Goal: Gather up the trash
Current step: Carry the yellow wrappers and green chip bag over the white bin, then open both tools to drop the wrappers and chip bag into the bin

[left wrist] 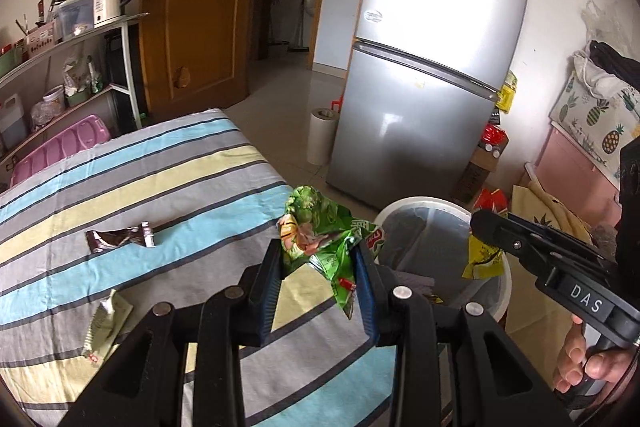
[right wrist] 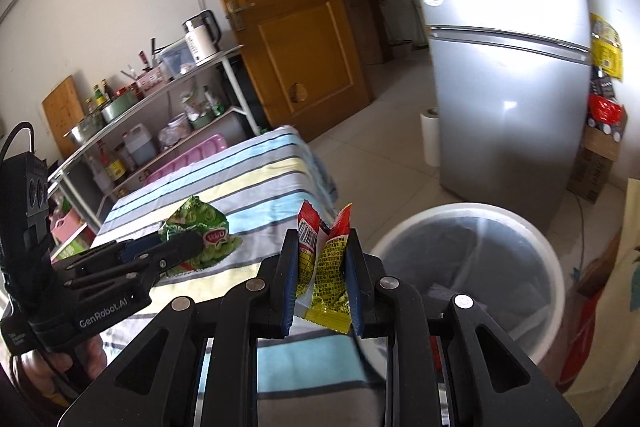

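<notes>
My left gripper (left wrist: 320,259) is shut on a crumpled green snack bag (left wrist: 320,227), held above the striped bed's corner. My right gripper (right wrist: 322,255) is shut on a red and yellow wrapper (right wrist: 326,259), near the rim of the white trash bin (right wrist: 472,211). In the left wrist view the right gripper (left wrist: 480,231) carries that wrapper (left wrist: 484,255) over the bin (left wrist: 400,207). In the right wrist view the left gripper (right wrist: 188,243) shows at the left with the green bag (right wrist: 200,231). On the bed lie a brown wrapper (left wrist: 120,237) and a pale green packet (left wrist: 106,323).
The striped bed (left wrist: 140,187) fills the left. A silver fridge (left wrist: 432,87) stands behind the bin, with a white paper roll (left wrist: 322,135) beside it. A shelf rack (left wrist: 60,79) with a kettle lines the left wall. The wooden door (left wrist: 192,7) stands open.
</notes>
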